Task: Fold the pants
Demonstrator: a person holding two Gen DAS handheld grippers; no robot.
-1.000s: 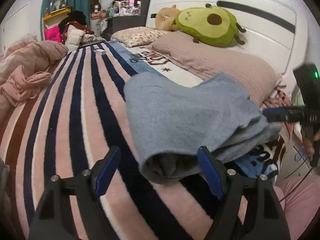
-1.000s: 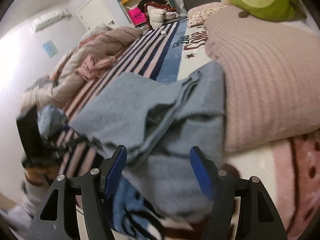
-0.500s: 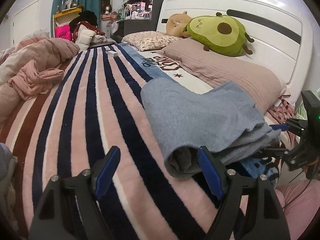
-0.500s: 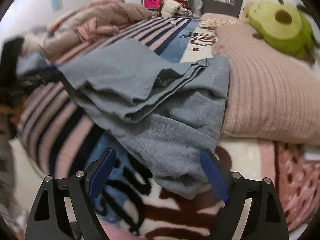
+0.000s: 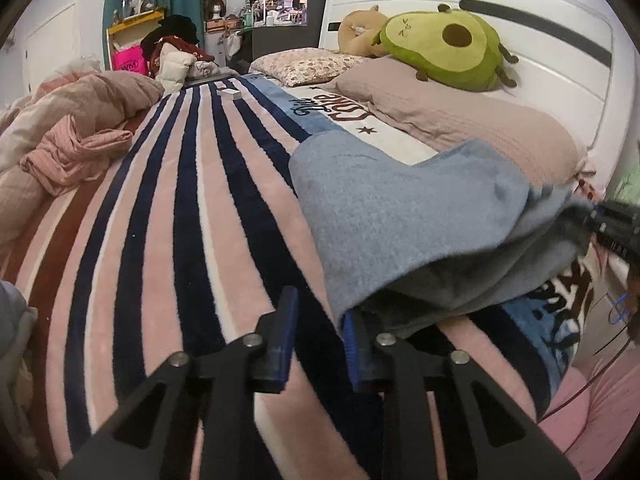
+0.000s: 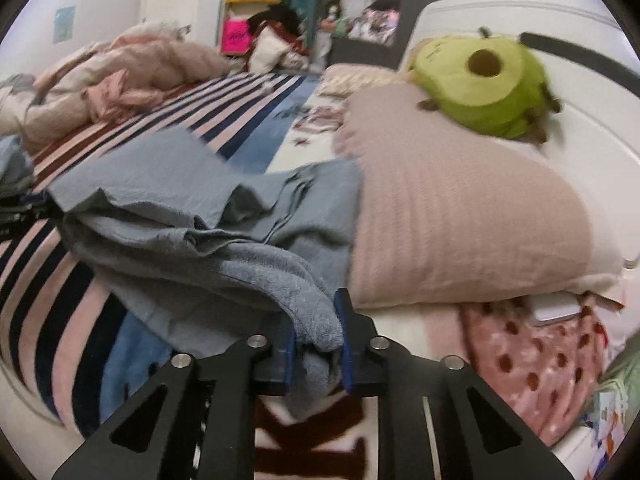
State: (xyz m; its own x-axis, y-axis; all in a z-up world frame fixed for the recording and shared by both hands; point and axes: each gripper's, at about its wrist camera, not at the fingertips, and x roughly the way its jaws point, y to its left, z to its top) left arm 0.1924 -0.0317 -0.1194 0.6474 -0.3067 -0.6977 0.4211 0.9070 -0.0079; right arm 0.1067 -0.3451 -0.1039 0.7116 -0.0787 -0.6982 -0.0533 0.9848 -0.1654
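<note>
Pants: the grey-blue pants (image 5: 404,216) sit in a thick folded stack on the bed (image 5: 168,216), straight ahead of both tools and bunched up against the pink pillow (image 6: 460,216) on the far side.

Right tool: our right tool (image 6: 316,344) has just squeezed in and is pinched on a fuzzy fold of the pants, so the cloth humps up out of the narrow gap. That reads as a real grip to us.

Left tool: our left tool (image 5: 318,332) has been closing too and now stands narrow. The stack's near corner lies over its right-hand finger (image 5: 354,344), but we see a bare strip of bedspread between the fingers, so we can't say it has caught any cloth.

Why held like this: we figure one tool at each near corner lets us lift the whole edge evenly, so the layers don't slide apart.

Where we're at: looks like a late fold, since several layers are already stacked.

Next bit, our guess: carry the near edge over toward the pillow end, once the left side truly has fabric.

Watch out: the fleece is thick and slippery, so a half-caught left corner could sag and skew the fold.

Behind it all: an avocado plushie (image 5: 444,56) sits far ahead on the pillows, well clear of us.
</note>
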